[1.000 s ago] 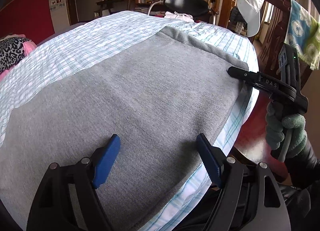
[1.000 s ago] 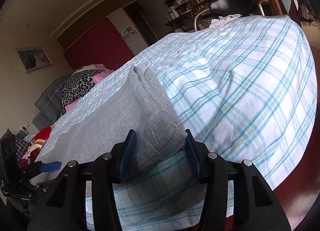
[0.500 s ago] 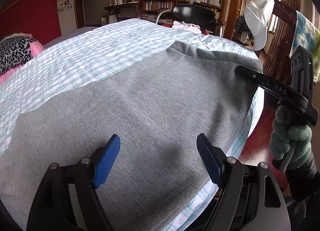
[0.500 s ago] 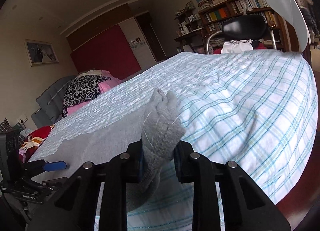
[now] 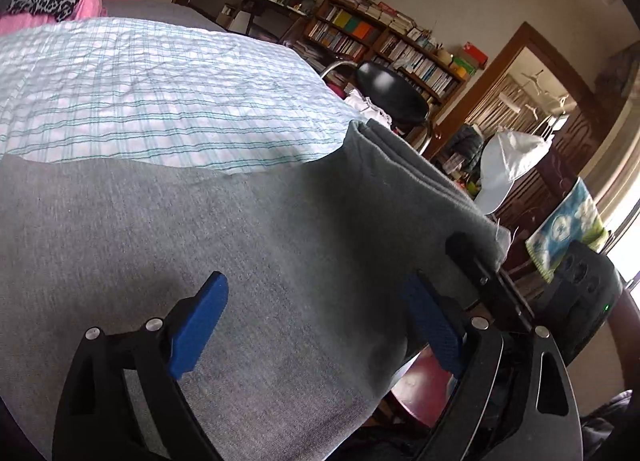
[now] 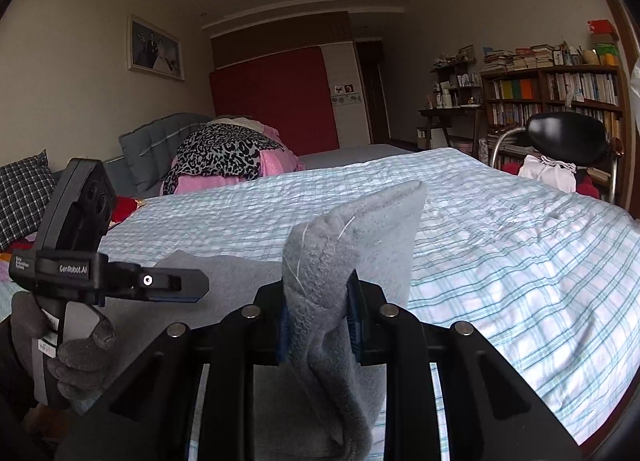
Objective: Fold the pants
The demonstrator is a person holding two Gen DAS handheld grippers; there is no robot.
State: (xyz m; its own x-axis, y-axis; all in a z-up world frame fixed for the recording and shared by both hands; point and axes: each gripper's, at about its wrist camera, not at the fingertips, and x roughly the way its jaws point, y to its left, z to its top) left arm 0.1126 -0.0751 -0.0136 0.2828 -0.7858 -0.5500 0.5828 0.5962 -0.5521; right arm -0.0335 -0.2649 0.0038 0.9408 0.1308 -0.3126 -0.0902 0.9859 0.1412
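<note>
Grey pants (image 5: 240,229) lie on a bed with a blue-checked sheet (image 5: 152,101). My left gripper (image 5: 316,325) is open, its blue pads on either side of the fabric near the bed's front edge. My right gripper (image 6: 318,321) is shut on a bunched end of the pants (image 6: 344,245) and holds it lifted off the sheet (image 6: 520,253). The right gripper also shows in the left wrist view (image 5: 480,261), pinching the raised corner. The left gripper appears in the right wrist view (image 6: 176,285), at the left over the grey fabric.
A black chair (image 6: 568,137) and bookshelves (image 6: 560,93) stand beyond the bed's far right. Leopard and pink bedding (image 6: 228,157) is piled at the headboard. A white cap (image 5: 508,165) and a towel (image 5: 568,229) hang on a dark wooden frame to the right.
My right gripper shut on the pants' end and raised it off the bed. The left gripper stayed open over the fabric and its view tilted toward the right gripper.
</note>
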